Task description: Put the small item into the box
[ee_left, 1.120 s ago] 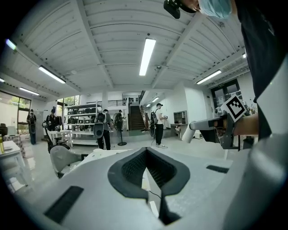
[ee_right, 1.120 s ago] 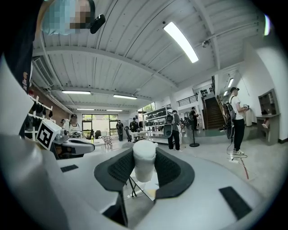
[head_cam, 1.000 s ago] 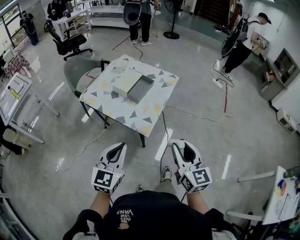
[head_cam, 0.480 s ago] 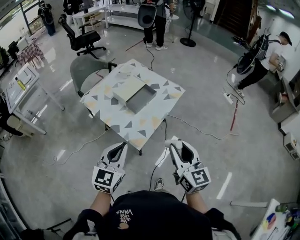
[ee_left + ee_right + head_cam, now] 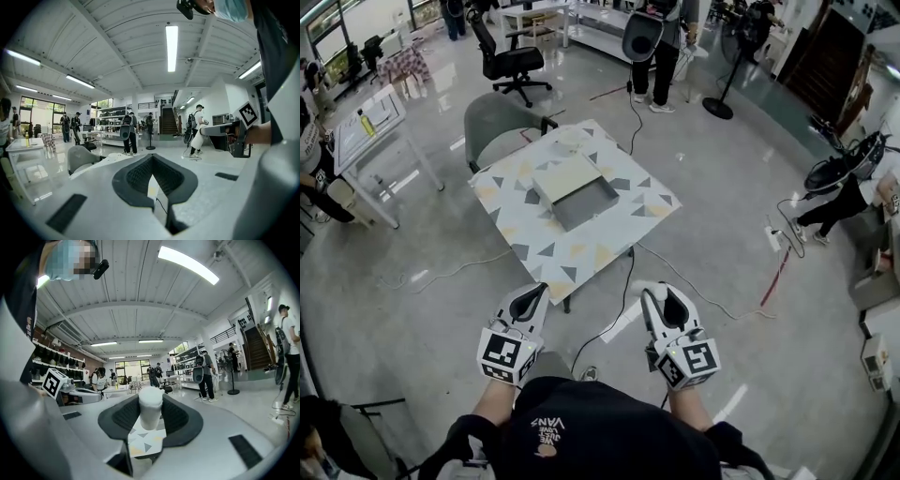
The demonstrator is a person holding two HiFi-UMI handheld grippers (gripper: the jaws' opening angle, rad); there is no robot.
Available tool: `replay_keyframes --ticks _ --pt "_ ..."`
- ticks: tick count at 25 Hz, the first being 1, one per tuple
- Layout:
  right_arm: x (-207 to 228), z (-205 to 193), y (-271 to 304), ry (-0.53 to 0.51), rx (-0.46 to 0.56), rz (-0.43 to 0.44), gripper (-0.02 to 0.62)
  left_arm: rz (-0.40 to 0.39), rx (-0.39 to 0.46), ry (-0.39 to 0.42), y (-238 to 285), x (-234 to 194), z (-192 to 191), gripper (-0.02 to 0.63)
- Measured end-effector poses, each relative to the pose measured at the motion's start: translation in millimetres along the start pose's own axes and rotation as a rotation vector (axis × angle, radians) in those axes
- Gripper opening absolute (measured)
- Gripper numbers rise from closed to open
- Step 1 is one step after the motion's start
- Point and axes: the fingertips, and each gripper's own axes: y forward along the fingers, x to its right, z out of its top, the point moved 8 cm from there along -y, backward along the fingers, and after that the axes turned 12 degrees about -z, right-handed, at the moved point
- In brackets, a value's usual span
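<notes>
- White cylinder: clamped in my right gripper's jaws
- Left gripper: my jaws closed together
- Grey box: on patterned bench, well apart

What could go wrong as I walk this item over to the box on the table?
1. A cable trails across the floor between you and the table; it could catch a foot.
2. The white item stands tall out of the right tool, so a bump might tip it loose before it reaches the box.
</notes>
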Motion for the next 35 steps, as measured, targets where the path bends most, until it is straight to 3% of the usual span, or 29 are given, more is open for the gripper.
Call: replay_keyframes --ticks 8,13,28,35 --pt "31.9 -7.7 19.7 0.06 -0.02 0.01 0.133 -0.008 -0.032 0.005 41.7 2.9 6.3 0.006" --pt "36.3 -9.6 48.7 0.067 -0.026 0.008 0.134 -0.013 -0.04 -0.006 59.3 -19.2 3.4 0.006" --pt "23.2 5.8 221.3 0.038 -0.035 0.012 0.134 -0.023 -0.035 -0.031 125.5 -164.9 11.0 0.006" --pt "13.9 -6.4 281.6 0.018 -0.065 0.002 0.133 -0.05 -0.036 -0.042 148.4 -219.8 2.8 0.006"
